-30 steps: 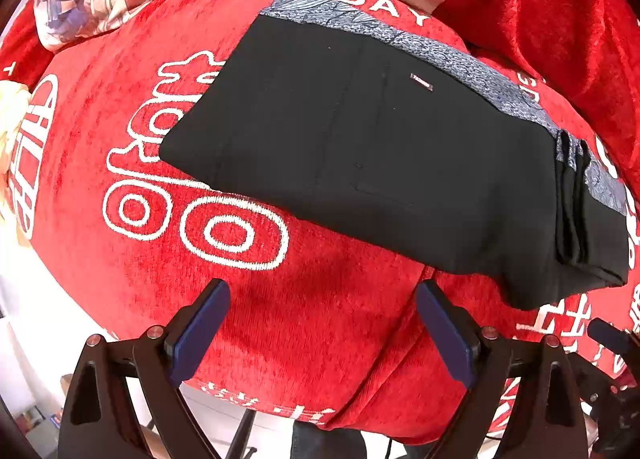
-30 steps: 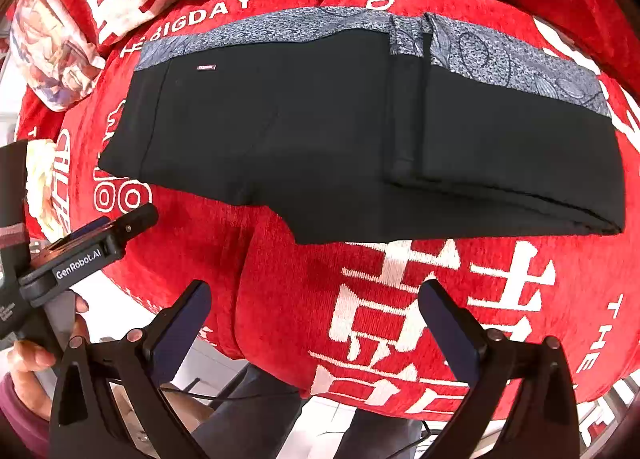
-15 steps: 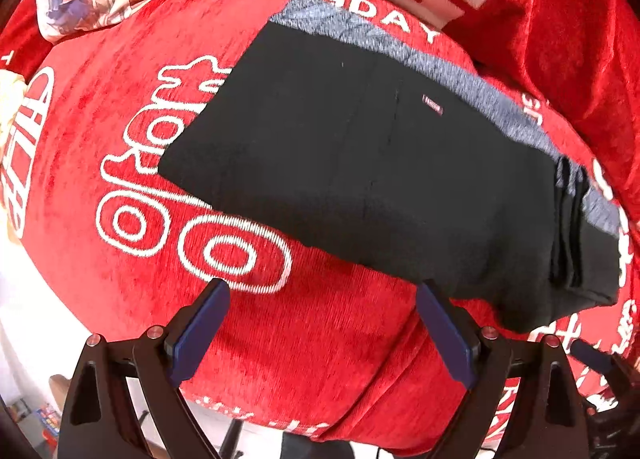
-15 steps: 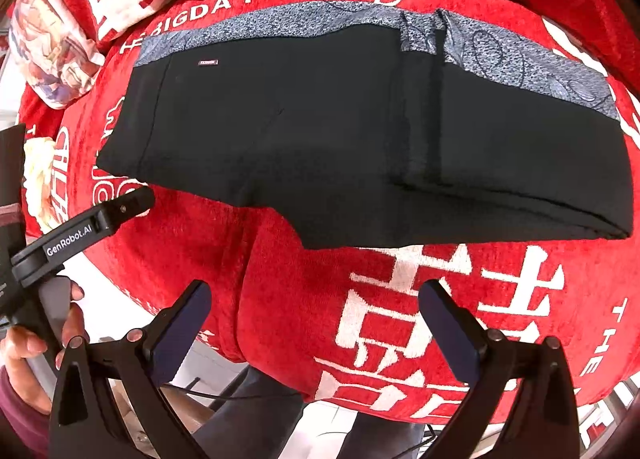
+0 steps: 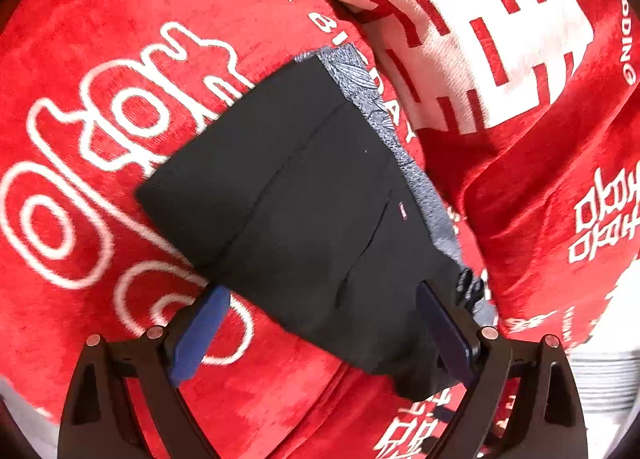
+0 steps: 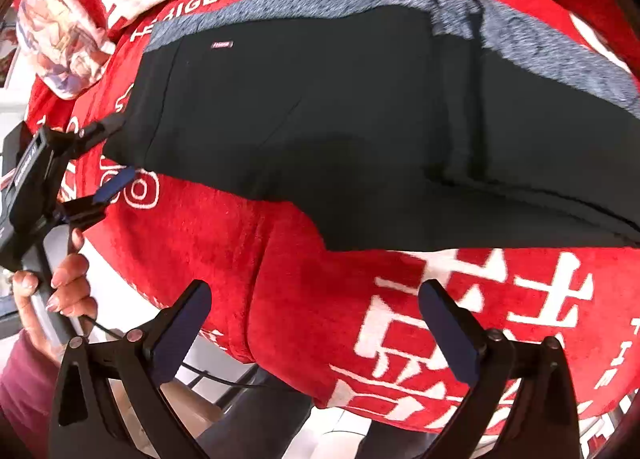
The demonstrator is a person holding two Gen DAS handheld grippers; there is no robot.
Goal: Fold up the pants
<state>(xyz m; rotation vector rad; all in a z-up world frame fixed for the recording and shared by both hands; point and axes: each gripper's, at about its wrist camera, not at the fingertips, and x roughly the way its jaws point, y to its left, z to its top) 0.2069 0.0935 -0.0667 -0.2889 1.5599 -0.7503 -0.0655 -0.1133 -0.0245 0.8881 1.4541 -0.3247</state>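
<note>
The left hand-held gripper point(image 5: 320, 329) stood wide open and empty, its jaws straddling the near end of the pants point(image 5: 296, 211), probably to grasp it for another fold; the right hand-held gripper point(image 6: 316, 331) waited open, empty.

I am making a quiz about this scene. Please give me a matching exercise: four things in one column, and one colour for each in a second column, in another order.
Things:
1. pants, main cloth
2. waistband
3. blanket
4. sleeve

Colours:
A. red with white print
B. dark maroon
C. black
D. speckled grey

Pairs: 1-C, 2-D, 3-A, 4-B
</note>
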